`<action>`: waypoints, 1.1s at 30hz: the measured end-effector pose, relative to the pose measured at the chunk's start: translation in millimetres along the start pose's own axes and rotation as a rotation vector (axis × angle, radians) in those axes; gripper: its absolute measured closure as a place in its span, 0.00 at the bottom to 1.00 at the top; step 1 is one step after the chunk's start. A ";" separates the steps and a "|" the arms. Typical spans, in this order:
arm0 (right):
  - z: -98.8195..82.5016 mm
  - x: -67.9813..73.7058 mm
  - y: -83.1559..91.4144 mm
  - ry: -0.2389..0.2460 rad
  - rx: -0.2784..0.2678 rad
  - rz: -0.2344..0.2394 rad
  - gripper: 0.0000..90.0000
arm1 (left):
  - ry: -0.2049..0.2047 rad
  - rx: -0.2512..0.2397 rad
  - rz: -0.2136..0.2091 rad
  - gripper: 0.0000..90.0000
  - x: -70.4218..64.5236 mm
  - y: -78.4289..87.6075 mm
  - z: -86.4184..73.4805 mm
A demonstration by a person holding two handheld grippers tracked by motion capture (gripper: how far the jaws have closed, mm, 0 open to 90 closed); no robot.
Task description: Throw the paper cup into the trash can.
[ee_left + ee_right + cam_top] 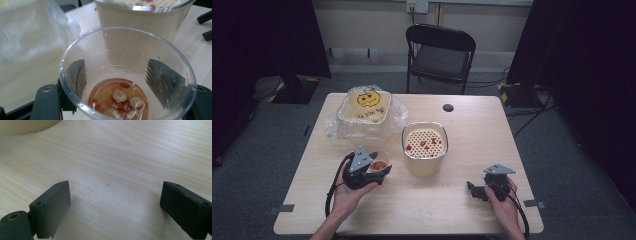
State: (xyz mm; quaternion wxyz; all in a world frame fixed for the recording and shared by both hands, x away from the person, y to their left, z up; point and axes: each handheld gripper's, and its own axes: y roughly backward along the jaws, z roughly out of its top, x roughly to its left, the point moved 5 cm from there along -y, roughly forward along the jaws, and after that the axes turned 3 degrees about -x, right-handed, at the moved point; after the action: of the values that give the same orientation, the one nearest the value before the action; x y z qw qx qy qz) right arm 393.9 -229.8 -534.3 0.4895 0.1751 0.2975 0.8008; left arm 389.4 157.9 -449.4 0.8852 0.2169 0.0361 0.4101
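Observation:
A clear plastic cup (125,75) holds a little amber liquid with red and pale fruit slices (120,98). My left gripper (379,170) is shut on the cup (378,162), its jaws pressing both sides, just left of a cream round container (425,147). That container has a perforated strainer top (426,140) with red bits on it, and its wall (140,22) rises right behind the cup. My right gripper (474,190) rests low over the table near the front right. In the right gripper view it (113,205) stands open over bare wood.
A cream tub with a yellow face lid (365,107), wrapped in clear plastic film (332,127), sits at the back left. A dark round hole (448,107) marks the tabletop (512,145). A black folding chair (439,55) stands beyond the table.

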 end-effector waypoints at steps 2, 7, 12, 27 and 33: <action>0.0 0.0 0.0 0.001 0.000 0.000 0.10 | -0.020 -0.004 0.007 0.36 1.0 2.8 10.3; 0.0 0.2 0.1 -0.002 0.001 0.000 0.10 | 0.016 -0.041 0.016 0.36 8.5 9.0 34.6; 0.0 0.0 0.0 0.000 0.000 0.000 0.10 | 0.002 -0.048 0.047 0.36 15.3 10.0 57.1; 0.1 -0.1 -0.1 0.002 0.001 0.003 0.10 | -0.101 -0.041 0.122 0.38 18.0 -15.9 118.5; 0.1 -0.2 0.0 0.002 0.001 0.003 0.10 | -0.234 0.011 0.195 0.38 16.5 -32.0 130.2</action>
State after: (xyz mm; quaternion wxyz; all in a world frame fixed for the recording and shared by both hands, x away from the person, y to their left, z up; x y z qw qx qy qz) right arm 394.0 -229.9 -534.3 0.4880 0.1750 0.2983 0.8014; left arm 454.5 105.8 -343.1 0.8380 0.2706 -0.0866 0.4659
